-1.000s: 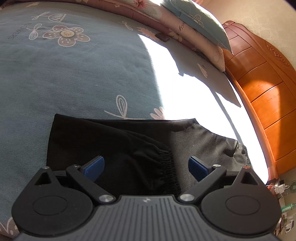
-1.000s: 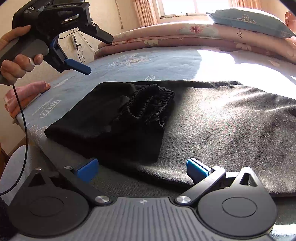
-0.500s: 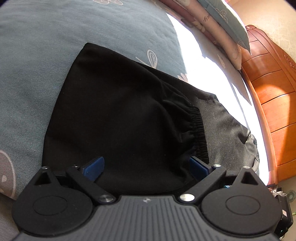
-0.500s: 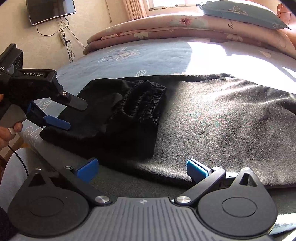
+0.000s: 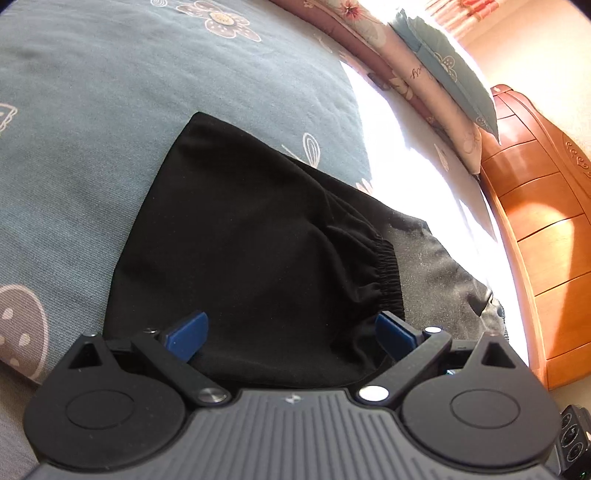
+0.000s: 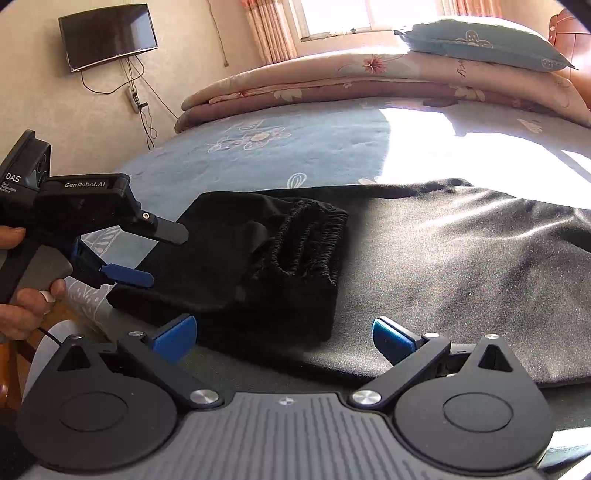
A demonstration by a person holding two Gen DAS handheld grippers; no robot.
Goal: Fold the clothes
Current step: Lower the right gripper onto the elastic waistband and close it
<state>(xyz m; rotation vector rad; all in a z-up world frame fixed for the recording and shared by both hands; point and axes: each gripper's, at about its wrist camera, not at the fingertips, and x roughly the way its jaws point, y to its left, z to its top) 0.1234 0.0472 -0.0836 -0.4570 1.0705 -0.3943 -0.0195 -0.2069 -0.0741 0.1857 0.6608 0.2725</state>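
Black trousers (image 5: 258, 251) lie on the blue flowered bed, one end folded over so the elastic waistband (image 5: 384, 273) rests on top. They also show in the right wrist view (image 6: 461, 258), with the waistband (image 6: 310, 240) at the fold. My left gripper (image 5: 291, 332) is open, low over the folded end's near edge; in the right wrist view it (image 6: 147, 254) hovers at the fold's left corner. My right gripper (image 6: 284, 336) is open and empty just above the trousers' near edge.
The bed sheet (image 5: 147, 92) stretches beyond the trousers. Folded quilts (image 6: 369, 81) and a blue pillow (image 6: 480, 44) lie at the far side. A wooden headboard (image 5: 535, 221) stands on the right. A wall TV (image 6: 107, 35) hangs at the back left.
My left gripper has dropped from high above the bed to the folded end's left edge and tilted down over it. My right gripper has barely moved.
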